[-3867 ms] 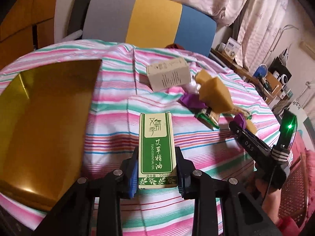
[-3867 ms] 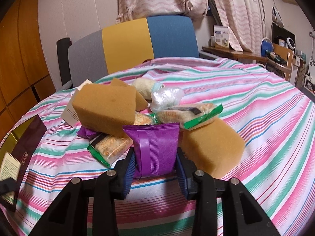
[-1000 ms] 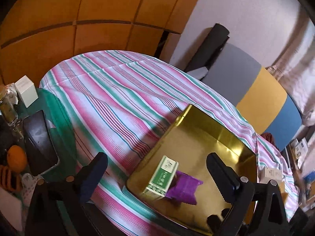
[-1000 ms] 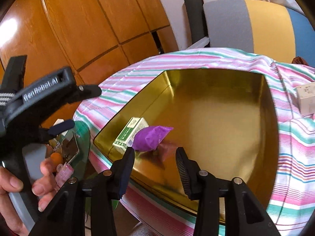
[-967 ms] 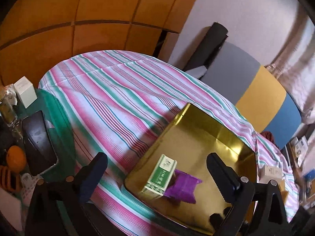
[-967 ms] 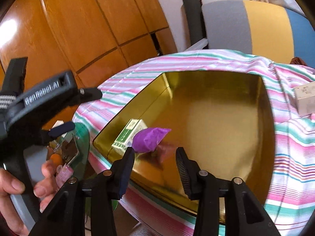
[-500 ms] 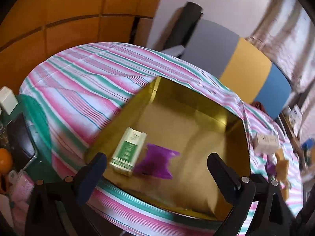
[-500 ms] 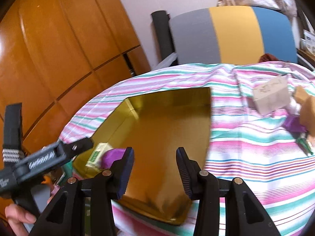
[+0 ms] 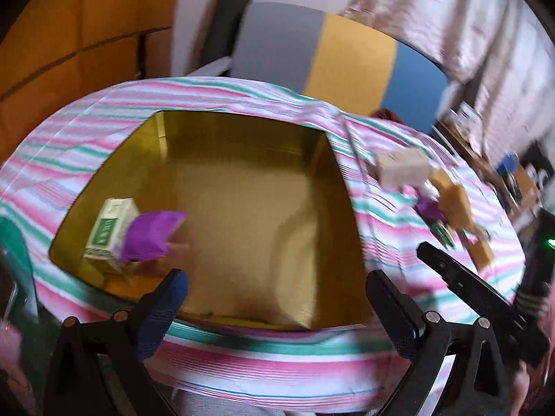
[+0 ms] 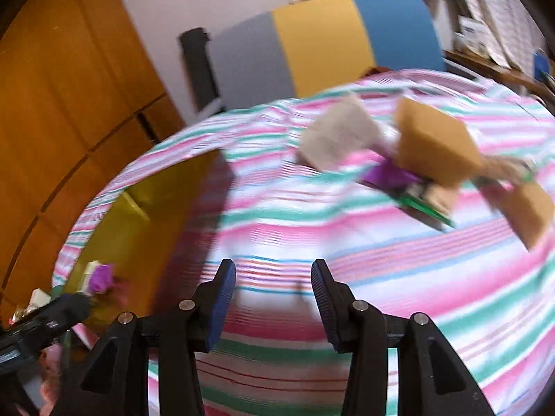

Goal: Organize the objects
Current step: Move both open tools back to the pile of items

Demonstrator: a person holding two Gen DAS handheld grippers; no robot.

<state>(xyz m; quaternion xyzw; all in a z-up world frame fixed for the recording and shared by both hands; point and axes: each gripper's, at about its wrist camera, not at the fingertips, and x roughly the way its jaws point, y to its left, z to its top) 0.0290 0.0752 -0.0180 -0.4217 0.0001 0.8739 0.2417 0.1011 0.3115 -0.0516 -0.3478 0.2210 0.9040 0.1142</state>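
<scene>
A gold tray (image 9: 242, 131) lies on the striped cloth. In its near-left corner stand a green essential-oil box (image 9: 109, 228) and a purple packet (image 9: 149, 234) leaning on it. My left gripper (image 9: 277, 294) is wide open and empty above the tray's near edge. My right gripper (image 10: 274, 284) is open and empty over the bare cloth, right of the tray (image 10: 145, 215). Ahead of it lies a pile: a pale carton (image 10: 336, 135), a tan sponge (image 10: 433, 145), a purple packet (image 10: 392, 175), a green cracker pack (image 10: 423, 204) and a second sponge (image 10: 530, 211).
The pile also shows in the left wrist view (image 9: 447, 204), with the right gripper's body (image 9: 478, 298) at the right edge. A grey, yellow and blue chair back (image 10: 322, 41) stands behind the table. Wooden panels (image 10: 62, 104) are at the left.
Both grippers have swung right, away from the tray's corner toward the pile. The box and purple packet stay in the tray. Both views are motion-blurred now.
</scene>
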